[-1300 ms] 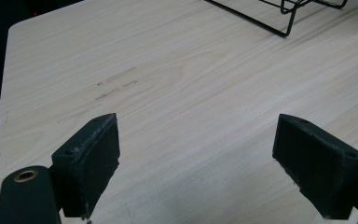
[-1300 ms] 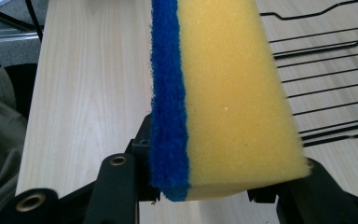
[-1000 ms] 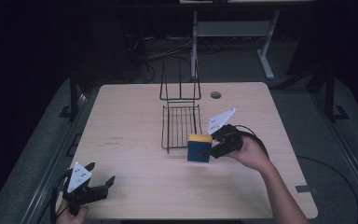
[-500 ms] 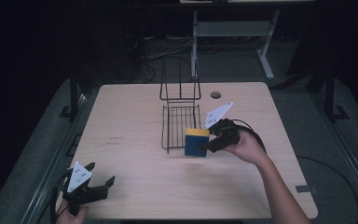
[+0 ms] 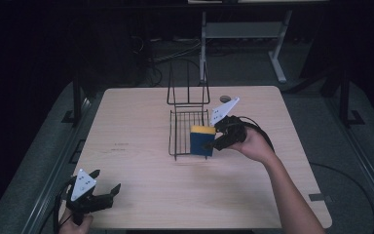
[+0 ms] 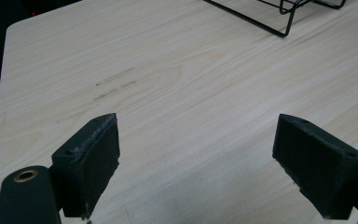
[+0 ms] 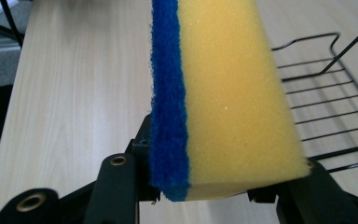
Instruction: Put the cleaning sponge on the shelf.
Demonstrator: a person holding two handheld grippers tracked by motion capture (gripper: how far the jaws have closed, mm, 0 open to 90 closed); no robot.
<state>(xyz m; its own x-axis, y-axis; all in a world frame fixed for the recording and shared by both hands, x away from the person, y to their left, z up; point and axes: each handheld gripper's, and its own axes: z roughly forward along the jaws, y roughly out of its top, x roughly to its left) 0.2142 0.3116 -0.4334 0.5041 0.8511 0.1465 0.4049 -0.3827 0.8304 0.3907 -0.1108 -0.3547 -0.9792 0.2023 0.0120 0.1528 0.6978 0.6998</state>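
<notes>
A yellow sponge (image 5: 202,141) with a blue scouring face is held on edge in my right gripper (image 5: 213,143), whose jaws are shut on it. It hangs at the front right corner of a black wire rack (image 5: 187,127) in the middle of the table. Seen close in the right gripper view, the sponge (image 7: 223,93) stands between the jaws with the blue layer on the left and the rack's wires (image 7: 326,98) at the right. My left gripper (image 5: 103,194) rests at the table's front left corner, jaws open and empty. Its pads (image 6: 91,163) stand wide apart over bare wood.
The rack has an upright wire back (image 5: 188,87) at its far end. A small round grommet (image 5: 225,99) sits in the pale wooden tabletop (image 5: 136,122) behind the rack. A metal stand (image 5: 243,34) and cables lie on the dark floor beyond the table.
My right gripper has carried the sponge a little farther from me and slightly up, onto the rack's front corner. The left gripper has stayed where it was.
</notes>
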